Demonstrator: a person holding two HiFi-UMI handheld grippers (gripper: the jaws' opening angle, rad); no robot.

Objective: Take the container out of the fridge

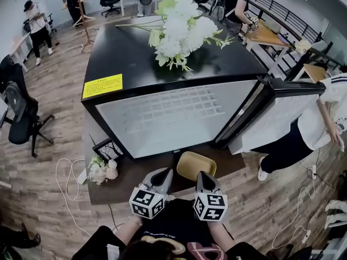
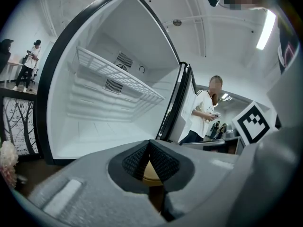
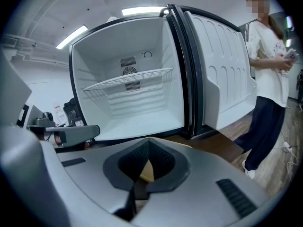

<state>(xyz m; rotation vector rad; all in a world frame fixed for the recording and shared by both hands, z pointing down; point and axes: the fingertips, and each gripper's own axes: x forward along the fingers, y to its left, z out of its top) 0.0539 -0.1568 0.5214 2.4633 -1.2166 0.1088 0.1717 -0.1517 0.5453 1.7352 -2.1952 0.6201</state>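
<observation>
A small black-topped fridge point(image 1: 124, 58) stands with its white-lined door point(image 1: 276, 115) swung open and its wire shelf point(image 3: 130, 82) bare. The shallow yellow plastic container point(image 1: 196, 164) sits outside on the dark brown bench point(image 1: 133, 172), just before the fridge. Left gripper point(image 1: 164, 173) and right gripper point(image 1: 201, 174) hover side by side near it, both with jaws closed and empty.
</observation>
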